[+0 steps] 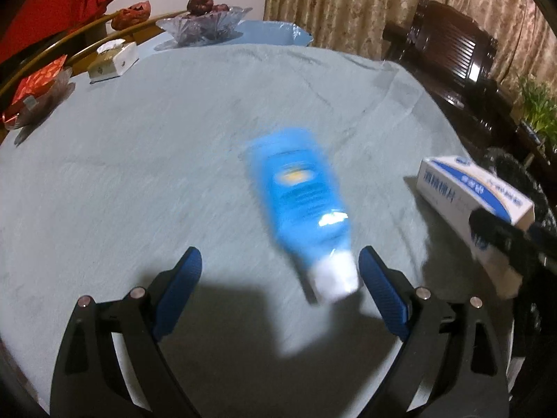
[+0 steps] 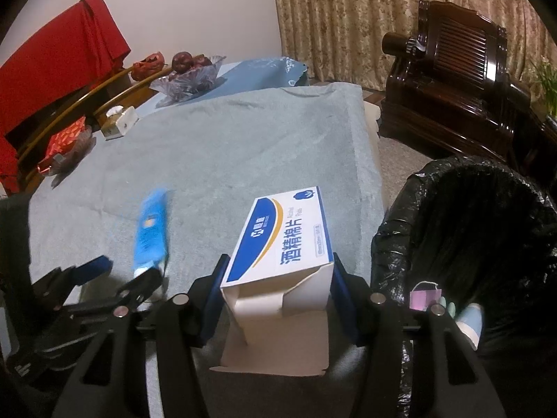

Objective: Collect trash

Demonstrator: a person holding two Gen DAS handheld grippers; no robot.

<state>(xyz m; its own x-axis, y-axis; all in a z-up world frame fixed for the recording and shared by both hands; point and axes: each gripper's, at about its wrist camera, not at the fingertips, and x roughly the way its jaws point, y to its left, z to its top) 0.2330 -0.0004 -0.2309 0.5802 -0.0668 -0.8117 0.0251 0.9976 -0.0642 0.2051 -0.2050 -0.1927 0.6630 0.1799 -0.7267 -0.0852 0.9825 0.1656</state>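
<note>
The blue tube (image 1: pixel 301 205) lies blurred on the grey-green cloth (image 1: pixel 156 160), its white cap (image 1: pixel 336 278) between the wide-apart fingers of the left gripper (image 1: pixel 280 261) — nearer the right-hand one. Right of the tube, a white-and-blue box (image 1: pixel 466 188) sits in the right gripper's black fingers (image 1: pixel 494 230). Beyond the tube — a glass fruit bowl (image 1: pixel 205 24).

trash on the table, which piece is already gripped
The white and blue box: the right gripper clamps its sides. The blue tube lies free between the open left gripper fingers.
</note>
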